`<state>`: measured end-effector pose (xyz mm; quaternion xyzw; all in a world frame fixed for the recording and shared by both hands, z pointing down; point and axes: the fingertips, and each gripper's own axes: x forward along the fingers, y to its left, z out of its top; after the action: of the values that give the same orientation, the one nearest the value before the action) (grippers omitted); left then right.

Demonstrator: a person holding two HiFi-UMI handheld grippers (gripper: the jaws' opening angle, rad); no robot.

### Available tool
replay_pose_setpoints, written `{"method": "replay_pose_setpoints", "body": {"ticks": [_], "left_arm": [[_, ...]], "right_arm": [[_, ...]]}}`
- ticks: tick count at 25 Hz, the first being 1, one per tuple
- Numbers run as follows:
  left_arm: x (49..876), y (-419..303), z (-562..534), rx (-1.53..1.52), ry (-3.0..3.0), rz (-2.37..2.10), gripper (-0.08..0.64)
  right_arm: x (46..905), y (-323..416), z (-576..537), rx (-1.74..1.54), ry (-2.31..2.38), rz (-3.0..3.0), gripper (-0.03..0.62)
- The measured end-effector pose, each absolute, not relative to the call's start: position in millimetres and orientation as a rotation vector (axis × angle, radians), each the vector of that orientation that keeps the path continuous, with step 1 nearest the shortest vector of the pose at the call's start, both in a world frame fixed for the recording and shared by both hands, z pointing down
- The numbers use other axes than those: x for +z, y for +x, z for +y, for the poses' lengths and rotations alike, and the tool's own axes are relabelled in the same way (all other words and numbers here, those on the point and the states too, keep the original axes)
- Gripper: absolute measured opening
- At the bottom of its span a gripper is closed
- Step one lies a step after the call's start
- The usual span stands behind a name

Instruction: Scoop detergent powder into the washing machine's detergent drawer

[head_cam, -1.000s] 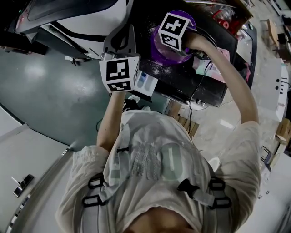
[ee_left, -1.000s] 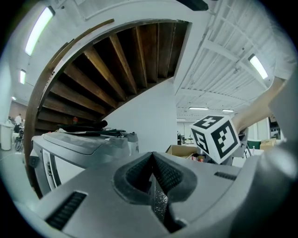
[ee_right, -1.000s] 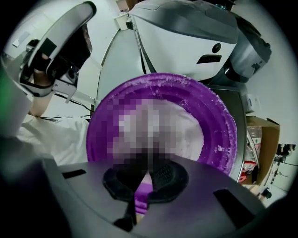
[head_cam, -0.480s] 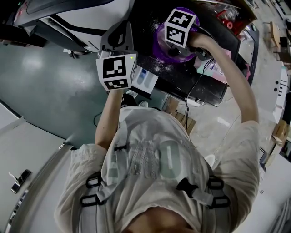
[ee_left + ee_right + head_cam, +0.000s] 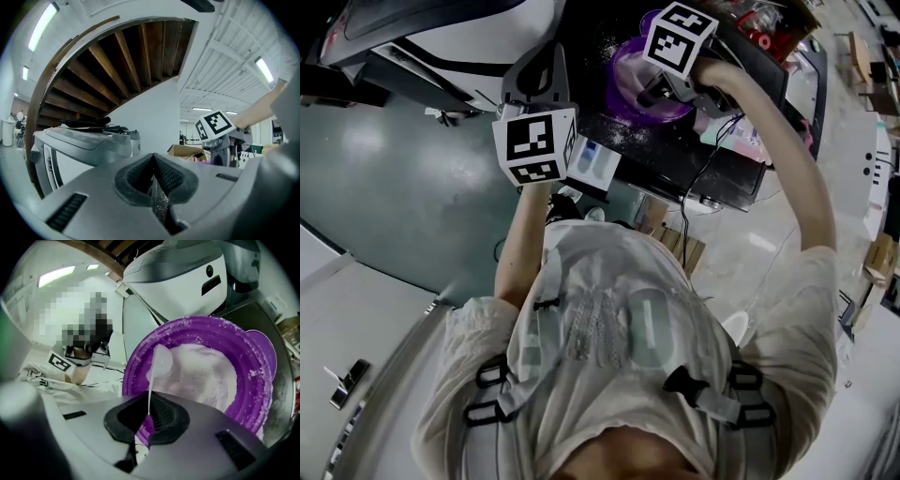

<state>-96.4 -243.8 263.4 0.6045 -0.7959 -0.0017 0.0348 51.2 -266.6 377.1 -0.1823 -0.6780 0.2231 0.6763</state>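
Note:
A purple bowl [image 5: 243, 357] full of white detergent powder [image 5: 206, 376] stands on the dark table top [image 5: 712, 159]. My right gripper [image 5: 149, 413] is shut on the thin handle of a white plastic spoon [image 5: 161, 363], whose scoop hangs over the bowl's near rim, at the edge of the powder. In the head view the right gripper [image 5: 661, 89] hovers over the bowl [image 5: 628, 84]. The left gripper [image 5: 539, 80] is shut with nothing between its jaws, held beside the white washing machine [image 5: 459, 37]. The pulled-out detergent drawer [image 5: 592, 161] lies just right of it.
Spilled powder dusts the table around the bowl. Cables hang off the table's front edge [image 5: 689, 202]. The washing machine's body [image 5: 79, 140] fills the left gripper view's left side, with the right gripper's marker cube [image 5: 213, 125] beyond. A wooden stair [image 5: 108, 61] rises overhead.
My right gripper has shifted up and to the right over the bowl, uncovering more of its rim. The left gripper has drifted slightly left.

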Motion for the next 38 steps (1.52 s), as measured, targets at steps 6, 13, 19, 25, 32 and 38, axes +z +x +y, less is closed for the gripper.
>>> {"method": "replay_pose_setpoints", "body": {"ticks": [6, 13, 19, 25, 32, 38], "left_arm": [[262, -90, -248, -0.022, 1.896, -2.429, 0.020], [250, -75, -260, -0.036, 1.981, -2.392, 0.020], [245, -63, -267, -0.019, 2.059, -2.355, 0.020], [238, -50, -279, -0.013, 2.183, -2.310, 0.020], [230, -35, -285, 0.003, 2.290, -2.235, 0.020], [231, -22, -280, -0.002, 2.362, -2.175, 0.020]], "right_arm": [[360, 51, -262, 0.721, -0.357, -1.572, 0.005], [345, 54, -259, 0.930, -0.261, -1.706, 0.005], [329, 51, -270, 1.201, -0.162, -1.870, 0.005], [315, 43, -278, 1.368, -0.087, -2.009, 0.005], [286, 35, -268, 1.573, -0.134, -2.146, 0.005], [274, 49, -257, 1.784, -0.124, -2.265, 0.005]]}}
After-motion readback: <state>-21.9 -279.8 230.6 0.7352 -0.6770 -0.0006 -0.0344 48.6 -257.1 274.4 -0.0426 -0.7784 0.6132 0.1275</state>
